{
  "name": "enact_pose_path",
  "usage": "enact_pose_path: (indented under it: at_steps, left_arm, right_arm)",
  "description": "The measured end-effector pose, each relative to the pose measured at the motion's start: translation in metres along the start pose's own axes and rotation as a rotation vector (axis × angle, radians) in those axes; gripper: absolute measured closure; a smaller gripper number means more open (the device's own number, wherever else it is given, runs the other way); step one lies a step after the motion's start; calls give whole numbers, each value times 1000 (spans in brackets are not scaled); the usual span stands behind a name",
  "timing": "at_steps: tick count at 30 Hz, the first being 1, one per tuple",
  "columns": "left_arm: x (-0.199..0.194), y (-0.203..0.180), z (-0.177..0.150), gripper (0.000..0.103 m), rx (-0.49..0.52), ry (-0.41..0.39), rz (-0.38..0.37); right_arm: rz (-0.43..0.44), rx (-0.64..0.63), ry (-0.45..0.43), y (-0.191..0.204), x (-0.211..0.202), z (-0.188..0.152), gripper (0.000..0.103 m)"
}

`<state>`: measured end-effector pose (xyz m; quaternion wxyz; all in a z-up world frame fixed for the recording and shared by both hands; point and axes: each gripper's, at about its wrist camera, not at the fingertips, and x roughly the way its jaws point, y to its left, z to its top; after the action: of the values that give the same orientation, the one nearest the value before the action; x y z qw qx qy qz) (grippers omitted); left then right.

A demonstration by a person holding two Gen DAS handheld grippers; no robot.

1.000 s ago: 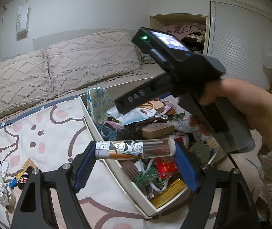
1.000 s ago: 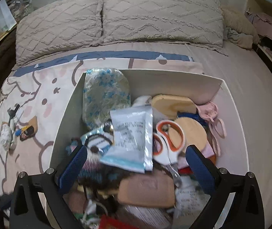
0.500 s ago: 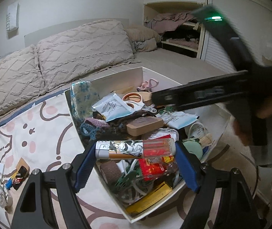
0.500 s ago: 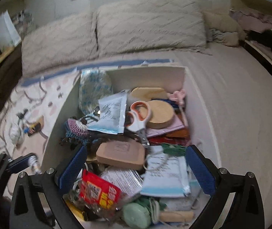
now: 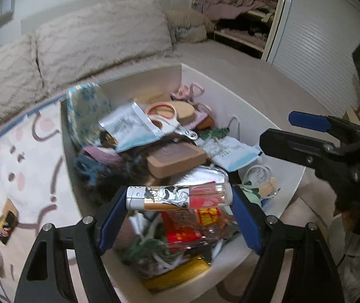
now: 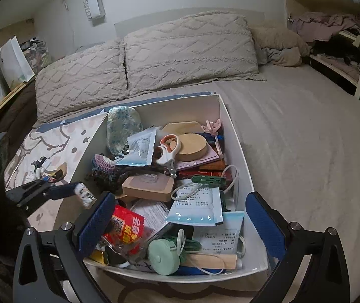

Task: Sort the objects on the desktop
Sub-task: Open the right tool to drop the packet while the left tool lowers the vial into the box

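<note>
Tube (image 5: 178,198) lies crosswise, clamped in left tool (image 5: 180,217) above box (image 5: 291,189).

In my left view the box (image 5: 232,80) and the things inside are blurred, so I cannot read the labels. The tube (image 5: 178,197) hides what lies behind it. The small things on the blanket (image 6: 41,169) are too small to tell.

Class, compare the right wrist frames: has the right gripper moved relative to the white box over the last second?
Yes. The right gripper has pulled back toward the white box's near end; the scissors, earlier between its fingers, now lie well beyond them.
</note>
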<state>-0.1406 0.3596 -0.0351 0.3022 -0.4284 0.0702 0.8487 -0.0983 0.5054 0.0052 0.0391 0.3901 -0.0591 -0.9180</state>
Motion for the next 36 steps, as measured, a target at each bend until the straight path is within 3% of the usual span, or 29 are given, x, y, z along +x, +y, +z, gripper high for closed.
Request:
enact_pose_path:
  at_steps: [4, 14, 24, 26, 28, 36]
  left_arm:
    - [11, -6, 8, 24, -37, 44, -3]
    - [44, -19, 30, 24, 39, 148, 63]
    - [59, -25, 32, 23, 96, 149, 94]
    - [58, -24, 32, 19, 86, 149, 86]
    - [58, -24, 31, 3, 71, 148, 81]
    - [46, -27, 28, 2, 92, 134, 100]
  right_arm:
    - [-3, -2, 6, -1, 2, -5, 0]
    - [41, 92, 9, -23, 6, -7, 0]
    - [55, 117, 25, -29, 15, -12, 0]
    - [52, 115, 27, -29, 15, -11, 0]
    - [53, 118, 26, -29, 15, -11, 0]
    - [42, 150, 8, -30, 6, -10, 0]
